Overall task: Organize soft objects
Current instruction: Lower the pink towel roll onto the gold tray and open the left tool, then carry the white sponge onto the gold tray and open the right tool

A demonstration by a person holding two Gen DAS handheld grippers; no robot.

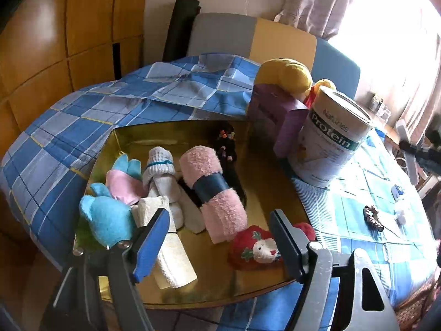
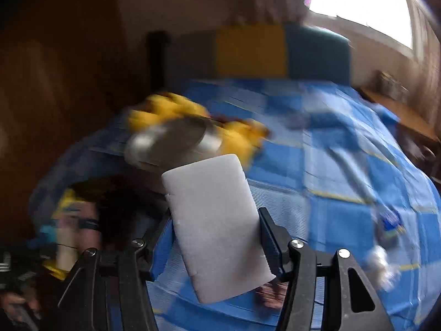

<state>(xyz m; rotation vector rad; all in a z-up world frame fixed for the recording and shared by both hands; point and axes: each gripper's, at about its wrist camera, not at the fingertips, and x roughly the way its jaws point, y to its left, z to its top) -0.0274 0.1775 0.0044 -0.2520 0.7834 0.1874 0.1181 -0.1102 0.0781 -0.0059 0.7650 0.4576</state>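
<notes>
The right hand-held gripper [image 2: 217,237] clamps a white rectangular foam sponge [image 2: 215,226], long axis pointing away; its surroundings are motion-blurred. The left hand-held gripper [image 1: 220,237] gapes empty above the gold tray [image 1: 248,284].

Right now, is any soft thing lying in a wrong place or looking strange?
Yes. The scrunchie lies alone on the tablecloth, outside the gold tray that holds the other soft things. The red sock sits at the tray's near rim, apart from the rolls.

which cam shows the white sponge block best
The right wrist view: the white sponge block fills the centre, sharp, clamped between the right gripper fingers while the background blurs. The left wrist view does not show it, only the tray of rolled towels.
</notes>
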